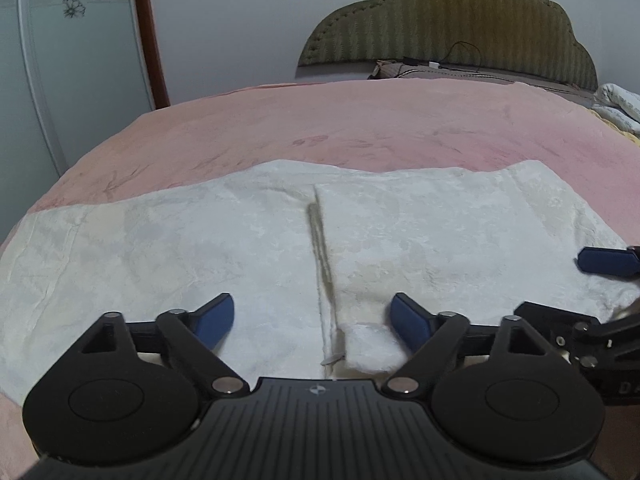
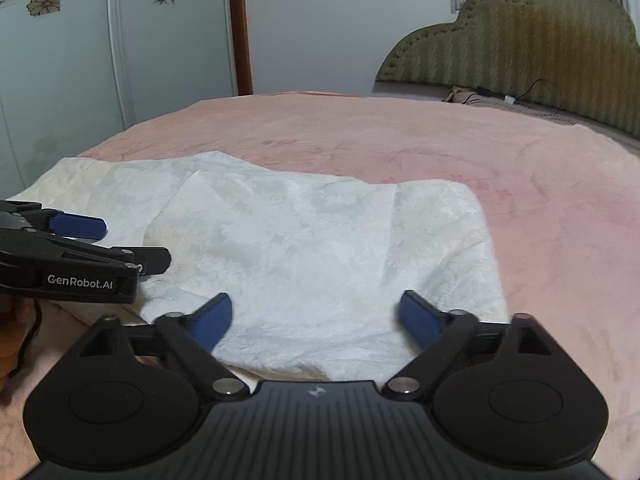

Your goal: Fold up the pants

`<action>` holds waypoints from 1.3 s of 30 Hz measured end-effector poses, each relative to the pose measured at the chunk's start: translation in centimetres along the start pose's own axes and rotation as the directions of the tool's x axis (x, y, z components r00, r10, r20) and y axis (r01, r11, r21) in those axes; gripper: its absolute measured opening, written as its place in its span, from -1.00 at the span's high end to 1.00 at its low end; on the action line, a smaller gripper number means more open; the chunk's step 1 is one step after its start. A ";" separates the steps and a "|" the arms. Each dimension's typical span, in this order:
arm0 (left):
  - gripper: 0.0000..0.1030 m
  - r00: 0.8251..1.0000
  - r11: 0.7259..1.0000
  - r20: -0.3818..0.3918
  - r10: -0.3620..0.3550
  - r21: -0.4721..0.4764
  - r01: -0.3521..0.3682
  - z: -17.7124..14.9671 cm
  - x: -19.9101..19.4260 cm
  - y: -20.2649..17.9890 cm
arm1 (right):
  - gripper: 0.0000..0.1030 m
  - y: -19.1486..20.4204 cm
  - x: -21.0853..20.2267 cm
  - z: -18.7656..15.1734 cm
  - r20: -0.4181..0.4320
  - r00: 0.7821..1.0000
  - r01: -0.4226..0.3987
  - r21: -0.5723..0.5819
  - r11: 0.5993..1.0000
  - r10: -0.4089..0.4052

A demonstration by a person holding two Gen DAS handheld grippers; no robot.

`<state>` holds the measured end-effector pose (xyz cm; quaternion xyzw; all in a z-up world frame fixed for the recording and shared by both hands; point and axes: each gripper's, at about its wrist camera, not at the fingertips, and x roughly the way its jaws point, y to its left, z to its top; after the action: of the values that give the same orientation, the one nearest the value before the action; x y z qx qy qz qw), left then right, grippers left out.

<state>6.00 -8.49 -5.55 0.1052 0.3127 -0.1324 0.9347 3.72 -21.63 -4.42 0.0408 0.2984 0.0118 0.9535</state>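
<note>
White patterned pants lie flat across the pink bed cover, with a folded edge and seam running down the middle. My left gripper is open just above the near edge of the pants, astride that seam. In the right wrist view the pants show a folded layer on top. My right gripper is open over their near edge, holding nothing. The right gripper's fingers show at the right edge of the left view; the left gripper's fingers show at the left of the right view.
The pink bed cover stretches far beyond the pants. An olive padded headboard with cables stands at the back right. A glass wardrobe door and a wall with sockets lie behind the bed.
</note>
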 end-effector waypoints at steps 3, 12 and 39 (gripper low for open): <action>-0.98 1.000 1.000 0.007 0.011 -0.011 -0.011 -0.1 0.2 0.3 | -0.81 -0.1 0.0 0.0 -0.002 1.000 -0.003 0.009 1.000 0.003; -1.00 0.999 1.000 0.048 0.005 -0.022 -0.004 -0.8 0.0 0.5 | -0.83 0.3 0.0 0.0 -0.005 1.000 0.009 0.011 1.000 -0.009; -0.93 0.997 0.970 0.068 -0.041 -0.237 0.056 0.3 -5.5 8.7 | -0.89 9.1 -1.6 1.4 0.130 0.988 -0.041 -0.292 0.956 0.082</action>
<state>4.67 0.65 -0.97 -0.0197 0.2995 -0.1200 0.9463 3.22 -12.78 -1.61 -0.0886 0.2240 0.0821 0.9671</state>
